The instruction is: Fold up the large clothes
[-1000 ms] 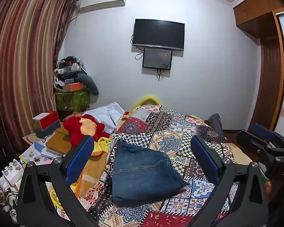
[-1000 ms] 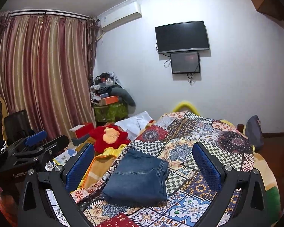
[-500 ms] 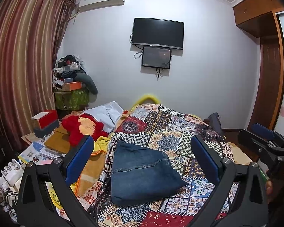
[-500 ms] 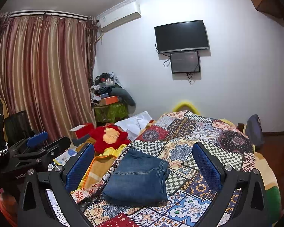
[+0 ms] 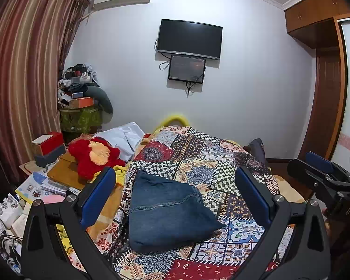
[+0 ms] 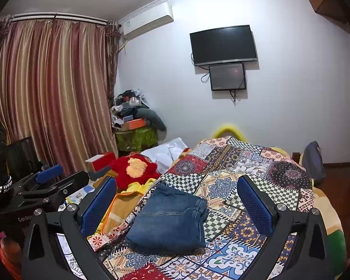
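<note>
**Folded jeans on the bed, both claws released**

Folded blue jeans (image 5: 168,212) (image 6: 170,221) lie as a compact bundle on the patchwork bedspread (image 5: 221,170) (image 6: 240,182), near its left edge. The left claw (image 5: 175,198) and the right claw (image 6: 176,204) are held above the near end of the bed, each with its blue-padded fingers spread wide and grasping nothing; neither touches the jeans. A red plush toy (image 5: 95,156) (image 6: 134,168) lies beside the bed to the left. A dark television (image 5: 189,38) (image 6: 222,44) hangs on the far wall.
</note>
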Motion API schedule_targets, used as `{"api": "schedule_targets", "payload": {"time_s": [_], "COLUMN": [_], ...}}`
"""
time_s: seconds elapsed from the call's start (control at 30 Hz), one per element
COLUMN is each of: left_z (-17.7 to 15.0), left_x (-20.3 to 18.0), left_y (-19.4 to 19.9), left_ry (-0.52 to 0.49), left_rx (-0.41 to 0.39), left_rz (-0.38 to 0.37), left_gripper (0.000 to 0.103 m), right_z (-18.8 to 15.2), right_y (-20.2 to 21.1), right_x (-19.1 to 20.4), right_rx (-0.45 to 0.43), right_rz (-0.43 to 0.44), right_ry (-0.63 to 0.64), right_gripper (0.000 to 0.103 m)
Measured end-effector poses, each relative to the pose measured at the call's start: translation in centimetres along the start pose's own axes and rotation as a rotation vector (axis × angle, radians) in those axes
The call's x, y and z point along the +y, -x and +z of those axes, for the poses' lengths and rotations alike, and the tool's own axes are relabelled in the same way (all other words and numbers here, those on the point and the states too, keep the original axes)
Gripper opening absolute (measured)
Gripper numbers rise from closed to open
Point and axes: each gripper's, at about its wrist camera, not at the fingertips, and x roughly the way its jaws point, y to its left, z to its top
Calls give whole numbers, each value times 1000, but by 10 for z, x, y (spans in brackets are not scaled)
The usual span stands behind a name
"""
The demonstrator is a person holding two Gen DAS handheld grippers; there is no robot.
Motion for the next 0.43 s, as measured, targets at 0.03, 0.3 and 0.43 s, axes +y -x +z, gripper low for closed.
{"api": "schedule_targets", "payload": {"time_s": [0.03, 0.3, 0.43], "left_z": [0, -1, -1], "left_x": [0, 3, 3], "left_y": [0, -1, -1], "left_ry": [2, 4, 5], "left_rx": [2, 3, 2], "left_rz": [-3, -12, -12], "left_gripper": [103, 103, 103], "right_z": [0, 0, 0], "right_y": [0, 0, 0], "right_x": [0, -2, -1], "right_rx": [0, 3, 4], "right_rz": [0, 6, 5], "right_ry": [0, -7, -6], "right_gripper": [103, 103, 103]}}
